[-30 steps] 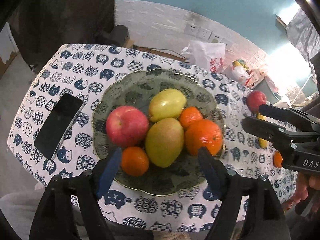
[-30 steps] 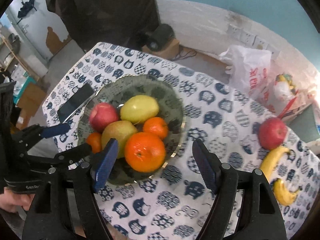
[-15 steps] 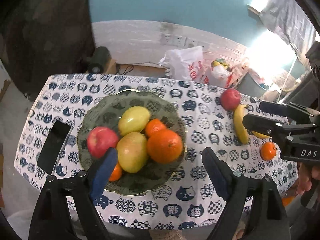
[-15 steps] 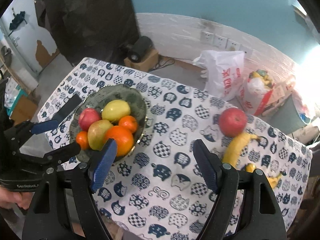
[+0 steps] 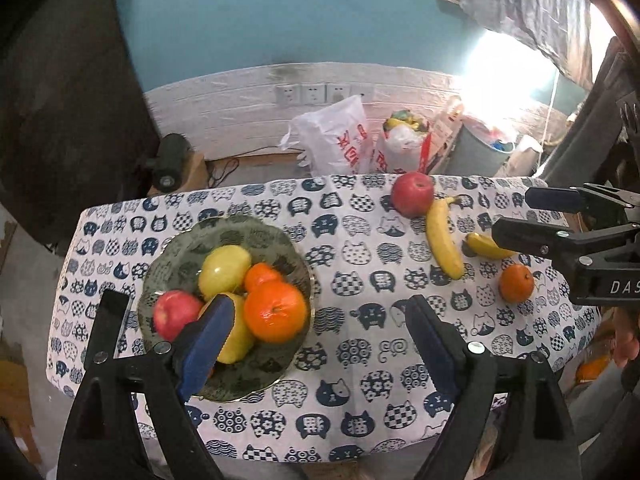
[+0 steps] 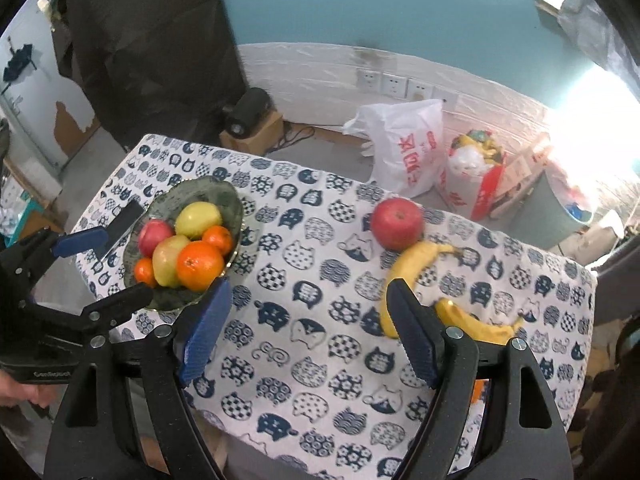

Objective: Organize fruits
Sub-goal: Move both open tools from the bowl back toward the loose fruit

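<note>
A table covered by a white cloth printed with navy cat faces is seen from two handheld grippers held above its near edge. On the left side sits a dark green glass bowl, already holding a red apple, two yellow-green pears, a large orange and smaller mandarins. Just left of the bowl lies a dark phone.

The fruit not yet in the bowl lies on the right side: a second red apple touching a long banana, a shorter banana beside it, and a loose mandarin nearest the right-hand edge.

The left gripper hovers over the cloth just right of the bowl, its blue-padded jaws spread wide and holding nothing. The right gripper hangs over mid-table, also spread and empty, with the long banana just beyond its right finger.

The task looks partly done, with both grippers between picks. The next move likely calls for the right gripper to travel right, lower around one loose fruit, close gently and carry it to the bowl, where the pile leaves little room.

Readable writing: "DAS" in white on the right gripper's body; white lettering on the left gripper is too small to read. A white plastic bag on the floor behind bears red characters, not legible.
</note>
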The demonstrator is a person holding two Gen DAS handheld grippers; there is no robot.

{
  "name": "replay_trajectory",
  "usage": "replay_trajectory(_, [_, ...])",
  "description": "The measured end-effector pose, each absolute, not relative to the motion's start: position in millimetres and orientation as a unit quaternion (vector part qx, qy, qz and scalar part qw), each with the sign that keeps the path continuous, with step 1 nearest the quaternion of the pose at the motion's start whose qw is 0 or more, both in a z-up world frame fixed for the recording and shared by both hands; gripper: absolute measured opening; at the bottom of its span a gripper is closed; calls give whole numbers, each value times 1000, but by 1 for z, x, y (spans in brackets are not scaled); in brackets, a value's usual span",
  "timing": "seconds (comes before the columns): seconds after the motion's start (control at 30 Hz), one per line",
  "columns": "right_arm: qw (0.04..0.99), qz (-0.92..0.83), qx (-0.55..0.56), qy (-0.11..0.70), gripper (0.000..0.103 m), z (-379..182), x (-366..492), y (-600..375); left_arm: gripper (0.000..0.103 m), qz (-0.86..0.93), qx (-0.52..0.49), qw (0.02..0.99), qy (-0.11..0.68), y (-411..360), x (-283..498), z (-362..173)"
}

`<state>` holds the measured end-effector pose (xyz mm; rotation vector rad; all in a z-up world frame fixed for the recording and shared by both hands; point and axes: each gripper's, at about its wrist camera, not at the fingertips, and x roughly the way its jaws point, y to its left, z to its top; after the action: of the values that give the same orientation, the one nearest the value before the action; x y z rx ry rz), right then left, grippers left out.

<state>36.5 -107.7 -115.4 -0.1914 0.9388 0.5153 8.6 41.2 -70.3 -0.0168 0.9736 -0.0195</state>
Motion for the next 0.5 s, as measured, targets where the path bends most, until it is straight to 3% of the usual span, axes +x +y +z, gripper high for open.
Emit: replay_trajectory(0.5, [859, 169, -50, 481, 79, -139, 46, -203, 89, -70, 30, 874, 479, -30, 33, -74])
